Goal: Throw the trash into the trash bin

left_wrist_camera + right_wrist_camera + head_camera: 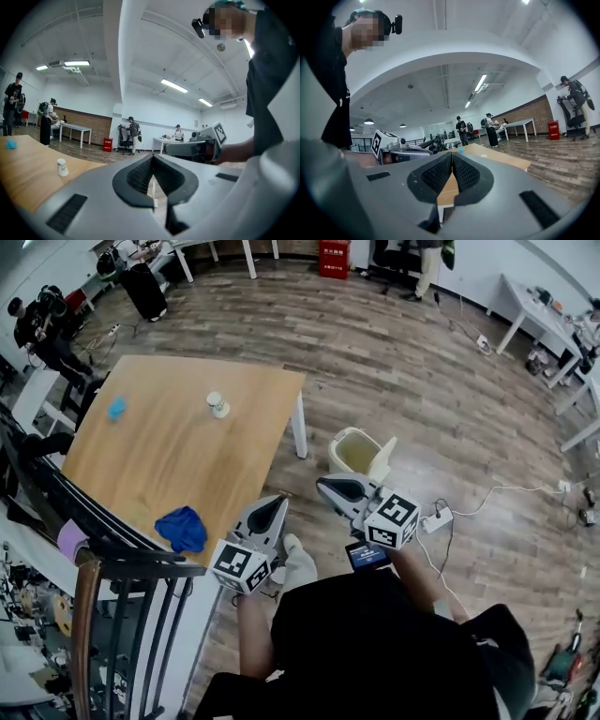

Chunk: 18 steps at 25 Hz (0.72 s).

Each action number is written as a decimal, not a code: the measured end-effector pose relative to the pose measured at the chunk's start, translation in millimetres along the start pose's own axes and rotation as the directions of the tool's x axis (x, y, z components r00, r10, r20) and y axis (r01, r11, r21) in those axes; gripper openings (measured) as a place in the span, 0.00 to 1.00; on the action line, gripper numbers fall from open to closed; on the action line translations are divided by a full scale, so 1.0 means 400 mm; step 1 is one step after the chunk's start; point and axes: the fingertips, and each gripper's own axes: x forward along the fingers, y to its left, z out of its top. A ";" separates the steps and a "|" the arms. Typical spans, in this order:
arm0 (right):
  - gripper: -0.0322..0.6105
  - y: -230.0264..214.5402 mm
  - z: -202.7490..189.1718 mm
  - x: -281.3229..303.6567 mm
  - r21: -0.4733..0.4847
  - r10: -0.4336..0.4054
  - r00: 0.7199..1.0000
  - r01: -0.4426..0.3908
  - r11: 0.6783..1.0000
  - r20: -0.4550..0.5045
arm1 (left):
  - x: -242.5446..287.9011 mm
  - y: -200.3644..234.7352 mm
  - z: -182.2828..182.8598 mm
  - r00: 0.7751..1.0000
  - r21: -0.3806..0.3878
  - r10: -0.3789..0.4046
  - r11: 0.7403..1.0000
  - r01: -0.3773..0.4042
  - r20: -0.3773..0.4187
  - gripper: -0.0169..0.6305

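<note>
left gripper [273, 506] and right gripper [324, 486], both closed empty, beside wooden table [187, 460] on plank floor [422, 381].

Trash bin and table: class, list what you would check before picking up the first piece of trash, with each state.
1. Trash bin open at top: ok.
2. Trash in sight on table: blue wad, white cup, small blue scrap: ok.
3. Left hand-held gripper empty: ok.
4. Right hand-held gripper empty: ok.
5. Jaws apart for grasping: not ok, both shut.
6. That cup empty: cannot tell.
</note>
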 end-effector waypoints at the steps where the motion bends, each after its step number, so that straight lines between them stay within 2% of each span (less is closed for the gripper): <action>1: 0.05 -0.022 0.011 0.045 0.003 -0.002 1.000 0.002 1.000 -0.003 | 0.010 0.039 0.012 1.000 -0.012 -0.021 1.000 0.021 0.008 0.03; 4: 0.05 -0.082 0.068 0.191 -0.005 -0.014 1.000 0.014 1.000 0.011 | 0.028 0.170 0.056 0.998 -0.030 -0.059 0.998 0.059 0.020 0.03; 9: 0.05 -0.145 0.126 0.404 -0.027 -0.013 1.000 0.014 1.000 0.009 | 0.016 0.387 0.096 0.999 -0.049 -0.031 0.998 0.033 0.036 0.03; 13: 0.05 -0.186 0.124 0.496 -0.021 -0.019 0.999 0.018 1.000 -0.040 | 0.039 0.481 0.086 0.997 -0.096 -0.074 0.993 0.074 0.005 0.03; 18: 0.05 -0.318 0.148 0.560 -0.014 -0.065 0.997 0.065 0.998 -0.049 | 0.140 0.567 0.086 0.989 -0.095 -0.147 0.985 0.145 -0.023 0.03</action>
